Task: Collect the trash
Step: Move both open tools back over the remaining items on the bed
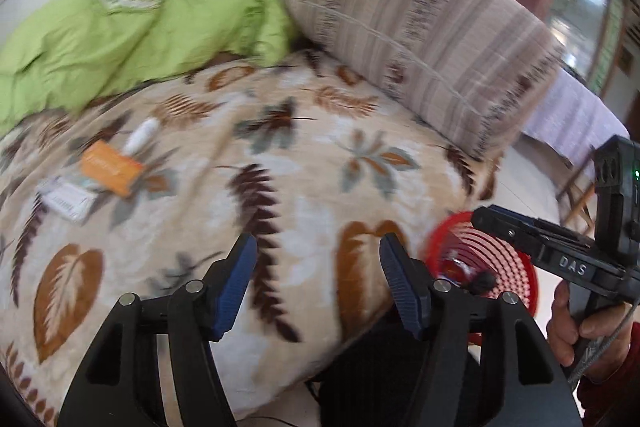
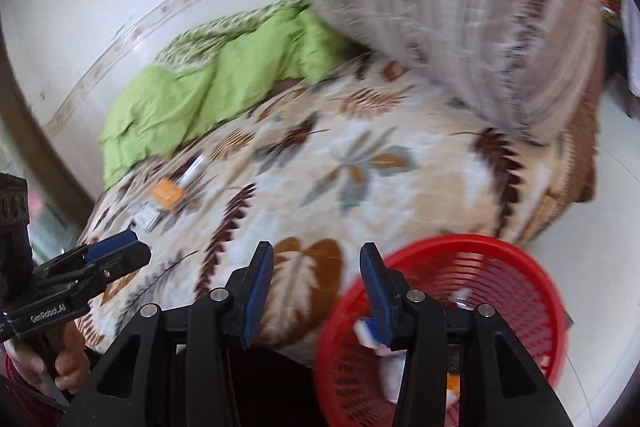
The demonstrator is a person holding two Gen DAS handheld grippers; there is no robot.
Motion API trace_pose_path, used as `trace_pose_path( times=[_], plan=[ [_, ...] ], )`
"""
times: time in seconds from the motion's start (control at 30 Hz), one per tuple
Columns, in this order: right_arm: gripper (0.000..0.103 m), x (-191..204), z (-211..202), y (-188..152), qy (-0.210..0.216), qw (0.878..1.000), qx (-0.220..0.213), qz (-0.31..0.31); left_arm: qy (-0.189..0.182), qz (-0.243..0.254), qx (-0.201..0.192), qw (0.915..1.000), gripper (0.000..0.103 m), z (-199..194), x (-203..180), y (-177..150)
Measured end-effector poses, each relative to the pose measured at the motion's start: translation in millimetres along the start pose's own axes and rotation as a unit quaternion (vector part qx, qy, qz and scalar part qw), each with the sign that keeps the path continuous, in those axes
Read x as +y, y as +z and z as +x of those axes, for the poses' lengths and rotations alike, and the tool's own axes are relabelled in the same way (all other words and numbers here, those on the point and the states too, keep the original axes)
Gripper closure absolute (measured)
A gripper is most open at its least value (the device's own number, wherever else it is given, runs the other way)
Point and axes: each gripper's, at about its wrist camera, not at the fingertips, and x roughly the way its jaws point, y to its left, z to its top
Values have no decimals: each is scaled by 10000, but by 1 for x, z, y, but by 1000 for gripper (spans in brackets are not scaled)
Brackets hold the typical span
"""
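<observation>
Red plastic basket (image 2: 500, 267) beside the bed (image 1: 280, 155); left gripper (image 1: 318, 283) and right gripper (image 2: 316, 291), both apart and empty, should reach squarely for the orange carton (image 1: 112, 167).

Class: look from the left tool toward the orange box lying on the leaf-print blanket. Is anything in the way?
Nothing visible blocks it. Between the left tool, whose jaws are open and empty, and the orange box lies only bare blanket. A white tube and a white packet flank the box.

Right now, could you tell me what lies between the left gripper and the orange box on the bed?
Only bare leaf-print blanket lies between the left gripper and the orange box, as the left wrist view shows.
</observation>
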Motion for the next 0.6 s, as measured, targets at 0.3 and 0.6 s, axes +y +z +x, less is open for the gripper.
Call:
trace_pose_path(
  times=[0.3, 0.6],
  plan=[
    [42, 96, 84, 32, 700, 9917, 523, -947, 1518, -1435, -163, 9778, 38, -1, 147, 3],
    [35, 201, 206, 58, 1293, 9637, 1173, -2021, 2199, -2748, -21, 9360, 38, 23, 270, -23]
  ],
)
